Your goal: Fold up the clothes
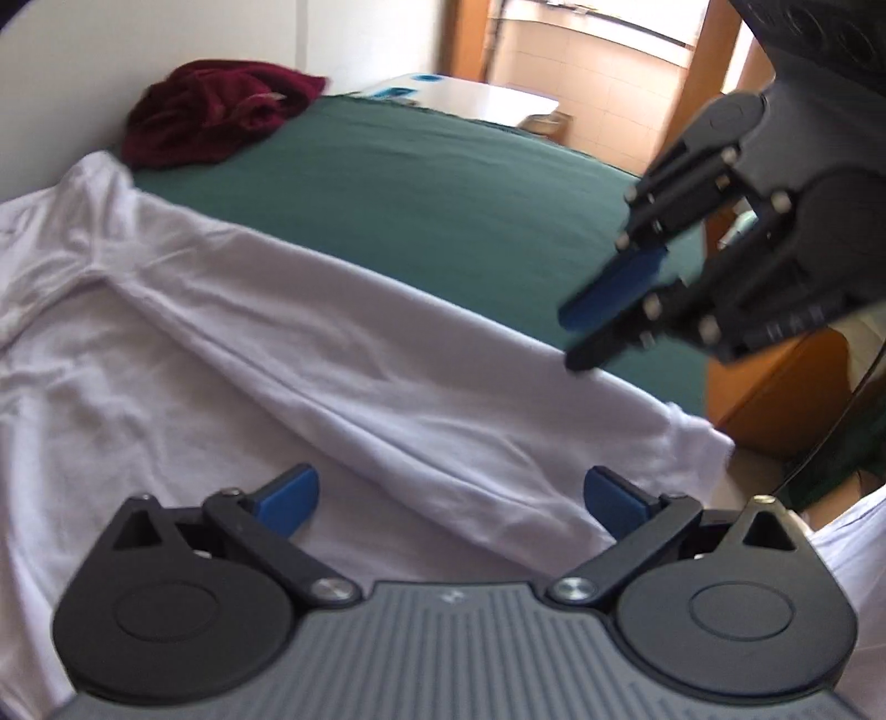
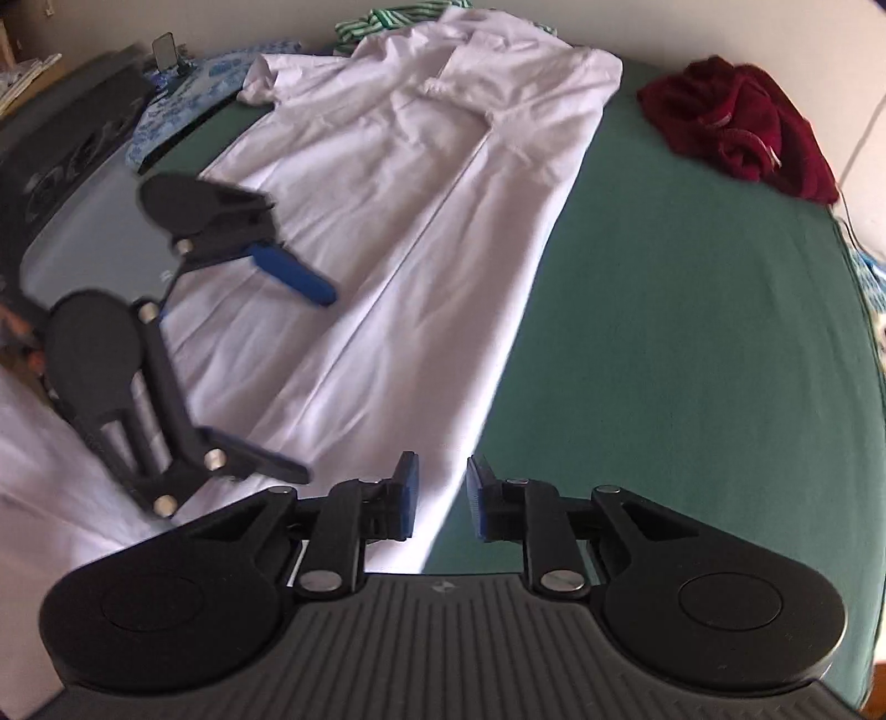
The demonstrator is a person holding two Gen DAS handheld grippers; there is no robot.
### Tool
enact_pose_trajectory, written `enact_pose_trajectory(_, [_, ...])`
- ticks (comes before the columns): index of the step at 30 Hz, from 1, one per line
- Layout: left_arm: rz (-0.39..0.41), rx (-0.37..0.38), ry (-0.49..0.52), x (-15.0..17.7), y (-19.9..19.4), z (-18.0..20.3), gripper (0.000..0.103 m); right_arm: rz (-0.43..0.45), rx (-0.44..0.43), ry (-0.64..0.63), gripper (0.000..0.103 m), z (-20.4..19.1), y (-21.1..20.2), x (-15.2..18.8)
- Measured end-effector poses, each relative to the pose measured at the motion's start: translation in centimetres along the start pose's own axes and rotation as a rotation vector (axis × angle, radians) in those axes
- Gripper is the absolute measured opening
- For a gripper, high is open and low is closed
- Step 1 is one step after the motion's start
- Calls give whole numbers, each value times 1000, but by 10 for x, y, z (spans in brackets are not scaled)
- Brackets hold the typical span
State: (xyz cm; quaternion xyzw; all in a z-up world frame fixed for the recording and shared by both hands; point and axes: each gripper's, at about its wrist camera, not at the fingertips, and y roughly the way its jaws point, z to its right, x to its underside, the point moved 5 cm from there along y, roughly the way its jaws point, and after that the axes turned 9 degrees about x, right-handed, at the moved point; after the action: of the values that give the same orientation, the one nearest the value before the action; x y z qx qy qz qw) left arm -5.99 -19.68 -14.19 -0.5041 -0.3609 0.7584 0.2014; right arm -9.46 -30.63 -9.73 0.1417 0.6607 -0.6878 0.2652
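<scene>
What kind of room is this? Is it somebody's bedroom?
Most likely a bedroom. A wide bed with a green sheet fills the view, with a white shirt spread on it, a crumpled dark red garment near the wall, and a wooden doorway beyond.

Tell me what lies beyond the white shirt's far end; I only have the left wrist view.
Observer: A green-and-white striped garment lies just past the white shirt, at its collar end.
Operator: Anything beside the shirt, on the side away from the maroon garment?
Observer: Yes, a blue-patterned cloth lies there.
Operator: And the right claw?
Observer: The right claw is open and empty, aimed at the shirt's long edge where it meets the green sheet.
</scene>
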Motion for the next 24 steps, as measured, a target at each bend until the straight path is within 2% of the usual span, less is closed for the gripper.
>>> enact_pose_trajectory(2, [13, -38, -41, -6, 0, -8, 101, 81, -31, 20, 20, 19, 10, -33])
enact_pose_trajectory(6, [46, -137, -151, -22, 1, -30, 102, 196, -98, 27, 27, 52, 43, -119])
enact_pose_trajectory(8, [72, -209, -223, -31, 0, -49, 102, 210, -136, 20, 27, 63, 71, -164])
enact_pose_trajectory(12, [145, -361, -348, -53, -11, -104, 102, 184, -225, 56, 28, 73, 127, -243])
enact_pose_trajectory(15, [206, -473, -440, -69, -21, -152, 102, 161, -242, 66, 32, 69, 157, -297])
enact_pose_trajectory(16, [227, -512, -466, -73, -24, -169, 102, 155, -247, 79, 39, 67, 165, -312])
enact_pose_trajectory(18, [235, -595, -464, -83, -24, -196, 102, 151, -260, 90, 39, 60, 182, -338])
enact_pose_trajectory(20, [214, -645, -434, -92, -17, -217, 102, 149, -265, 91, 39, 51, 197, -357])
enact_pose_trajectory(24, [200, -626, -450, -97, -1, -253, 102, 146, -243, 56, 39, 28, 216, -372])
